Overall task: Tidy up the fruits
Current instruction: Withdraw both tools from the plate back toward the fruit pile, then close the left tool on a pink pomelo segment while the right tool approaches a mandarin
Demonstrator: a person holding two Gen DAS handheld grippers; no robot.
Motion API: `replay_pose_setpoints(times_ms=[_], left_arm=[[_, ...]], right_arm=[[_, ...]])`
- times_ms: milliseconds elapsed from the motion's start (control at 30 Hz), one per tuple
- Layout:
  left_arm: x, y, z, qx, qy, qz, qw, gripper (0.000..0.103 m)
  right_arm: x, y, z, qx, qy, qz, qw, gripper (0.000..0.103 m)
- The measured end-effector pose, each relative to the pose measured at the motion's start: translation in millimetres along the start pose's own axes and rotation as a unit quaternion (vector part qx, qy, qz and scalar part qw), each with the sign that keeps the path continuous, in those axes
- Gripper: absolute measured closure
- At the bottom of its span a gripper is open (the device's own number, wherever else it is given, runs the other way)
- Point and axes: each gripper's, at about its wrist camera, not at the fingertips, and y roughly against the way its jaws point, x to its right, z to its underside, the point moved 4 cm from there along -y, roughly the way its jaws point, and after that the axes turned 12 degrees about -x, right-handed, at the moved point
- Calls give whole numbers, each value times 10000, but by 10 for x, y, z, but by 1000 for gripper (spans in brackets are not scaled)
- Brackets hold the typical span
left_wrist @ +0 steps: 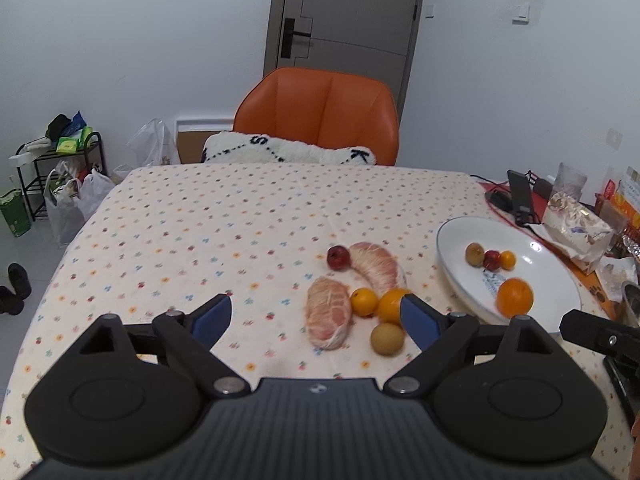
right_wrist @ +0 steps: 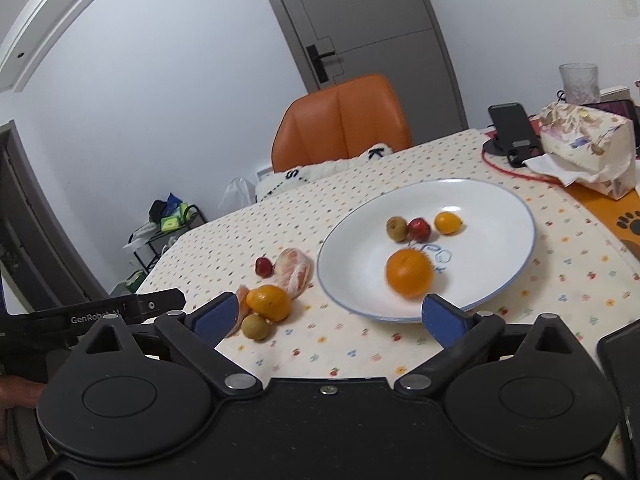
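Hovering wide-jawed, right gripper [right_wrist: 330,318] nears plate [right_wrist: 516,204] rim (tablecloth [right_wrist: 352,352] between).

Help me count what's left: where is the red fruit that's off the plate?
In both views the red fruit lies on the tablecloth, left of the plate, touching the far pomelo piece.

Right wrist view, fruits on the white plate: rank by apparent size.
1. Large round orange, though it lies nearest the camera.
2. Small yellow-orange citrus, small red fruit and brownish-green round fruit: too alike to rank.
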Motion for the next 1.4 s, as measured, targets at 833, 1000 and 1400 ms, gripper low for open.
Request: replay_pose_setpoints(times_ms=[833,1000,1400], left_arm=[[-53,-374,77,-194,101,385,9990,29],[-27,-510,51,-304,145,508,9981,45],[26,-786,37,-495,160,510,9973,58]], right_arm=[[-339,-397,5,-276,454,-47,9986,4],[-335,-470,-28,-307,435,-20,9986,8],[-377,-610,-88,-377,438,-176,9982,25]])
